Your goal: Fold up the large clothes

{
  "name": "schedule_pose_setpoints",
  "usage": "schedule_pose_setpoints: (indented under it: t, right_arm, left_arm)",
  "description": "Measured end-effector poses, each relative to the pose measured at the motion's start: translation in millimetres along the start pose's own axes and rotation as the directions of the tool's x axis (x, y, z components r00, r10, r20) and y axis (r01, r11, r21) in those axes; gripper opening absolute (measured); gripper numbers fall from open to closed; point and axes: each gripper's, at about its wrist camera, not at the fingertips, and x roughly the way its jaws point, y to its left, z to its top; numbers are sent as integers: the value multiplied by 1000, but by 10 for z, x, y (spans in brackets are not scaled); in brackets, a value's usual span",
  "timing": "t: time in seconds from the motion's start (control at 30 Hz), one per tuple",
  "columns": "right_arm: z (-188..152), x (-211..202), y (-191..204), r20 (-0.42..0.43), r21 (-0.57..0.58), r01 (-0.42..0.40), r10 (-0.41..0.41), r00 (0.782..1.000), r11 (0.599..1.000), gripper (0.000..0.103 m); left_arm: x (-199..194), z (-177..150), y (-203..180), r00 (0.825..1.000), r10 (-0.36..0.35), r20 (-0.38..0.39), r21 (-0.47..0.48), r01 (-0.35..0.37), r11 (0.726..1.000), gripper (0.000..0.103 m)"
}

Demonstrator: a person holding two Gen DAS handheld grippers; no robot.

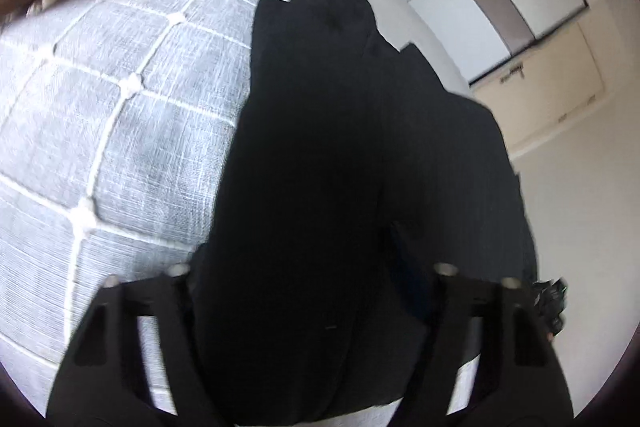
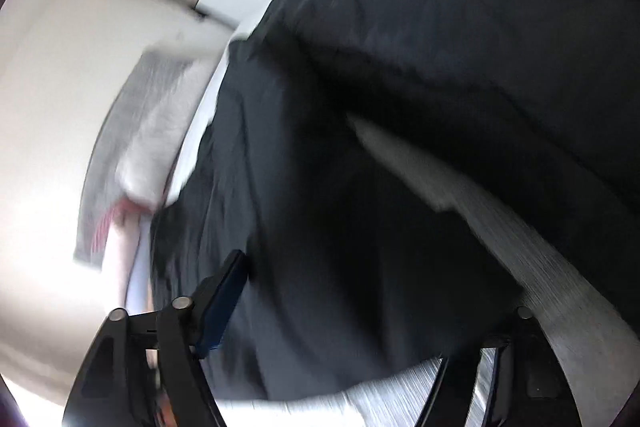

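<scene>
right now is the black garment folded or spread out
Neither: the black fabric garment is bunched and lifted off the grey checked bedcover, not yet folded flat.

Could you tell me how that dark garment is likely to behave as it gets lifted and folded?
The dark garment is probably floppy: it drapes in soft folds over the checked bedspread. It looks bulky, filling the right wrist view, so likely sags. Its matte weave suggests little slipping.
</scene>
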Motion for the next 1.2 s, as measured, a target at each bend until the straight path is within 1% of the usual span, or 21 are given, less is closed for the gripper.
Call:
schedule_pose_setpoints:
  t: [0.03, 0.07, 0.1, 0.17, 0.2, 0.3, 0.43, 0.5, 0.6, 0.67, 0.73, 0.83, 0.87, 0.9, 0.93, 1.0, 1.03, 1.07, 1.1, 1.17, 1.2]
  right_arm:
    - [0, 40, 19, 27, 24, 11, -12, 1000, 1000, 47]
    - [-8, 74, 36, 40, 56, 23, -25, 999, 998, 34]
    - [-18, 74, 68, 50, 66, 35, -38, 998, 997, 26]
    - [-39, -57, 278, 81, 29, 69, -71, 994, 997, 19]
    - [-49, -123, 366, 91, 13, 64, -65, 994, 998, 17]
    - [-33, -574, 636, 105, -46, -1, 6, 994, 999, 16]
    - [-182, -1196, 861, 105, -132, 5, 9, 994, 991, 16]
    - [-356, -1541, 846, 88, -169, -1, 16, 996, 986, 16]
    - [-628, -1891, 721, 54, -187, -5, 15, 998, 982, 16]
    - [-893, -2132, 561, 16, -197, 4, -1, 1000, 980, 16]
    - [-1108, -2272, 416, -9, -216, 19, -21, 1000, 976, 16]
    - [-1390, -2387, 164, -39, -253, 39, -50, 998, 967, 17]
    - [-1455, -2381, 64, -55, -260, 44, -60, 997, 965, 19]
    - [-1510, -2356, -13, -71, -264, 53, -74, 995, 963, 21]
    - [-1555, -2351, -181, -88, -255, 65, -90, 992, 965, 22]
    - [-1558, -2252, -535, -133, -221, 105, -136, 982, 970, 33]
    - [-1577, -2193, -668, -156, -208, 128, -162, 974, 970, 38]
    - [-1581, -2129, -790, -175, -192, 141, -175, 969, 971, 49]
    - [-1566, -2134, -838, -178, -185, 141, -174, 968, 973, 58]
    - [-1523, -2220, -844, -186, -187, 144, -179, 966, 972, 62]
    - [-1476, -2315, -802, -180, -205, 158, -196, 964, 966, 63]
  left_arm:
    - [-11, -5, -1, 1000, -5, 8, -19, 5, 1000, 51]
    - [-55, -21, -23, 1000, -4, 14, -26, 4, 1000, 42]
    - [-114, -31, -109, 999, 21, 28, -18, -20, 1000, 38]
    - [-273, -35, -278, 997, 51, 54, 0, -51, 999, 31]
    - [-391, -21, -364, 997, 42, 64, -3, -42, 999, 30]
    - [-785, -57, -600, 997, -11, 82, 6, 10, 1000, 29]
    - [-1328, -318, -816, 997, -29, 71, 66, 24, 998, 29]
    - [-1560, -521, -816, 998, -40, 48, 75, 36, 997, 29]
    - [-1856, -886, -700, 998, -61, 0, 78, 61, 995, 29]
    - [-2008, -1139, -590, 998, -56, -36, 79, 58, 995, 30]
    - [-2093, -1407, -503, 997, -42, -70, 82, 48, 995, 30]
    - [-2136, -1706, -331, 993, -30, -111, 88, 40, 995, 34]
    - [-2102, -1782, -262, 992, -13, -126, 91, 24, 996, 38]
    - [-2019, -1871, -163, 989, 29, -145, 102, -14, 995, 42]
    - [-1935, -1915, -103, 985, 68, -160, 112, -51, 992, 49]
    - [-1698, -2029, 95, 964, 172, -203, 132, -147, 980, 65]
    - [-1628, -2049, 161, 959, 188, -213, 135, -162, 978, 77]
    - [-1611, -2056, 212, 961, 180, -212, 125, -156, 980, 81]
    - [-1638, -2036, 245, 964, 157, -213, 104, -138, 985, 81]
    - [-1750, -1970, 217, 964, 167, -207, 102, -148, 984, 81]
    - [-1828, -1946, 192, 966, 180, -185, 117, -160, 980, 81]
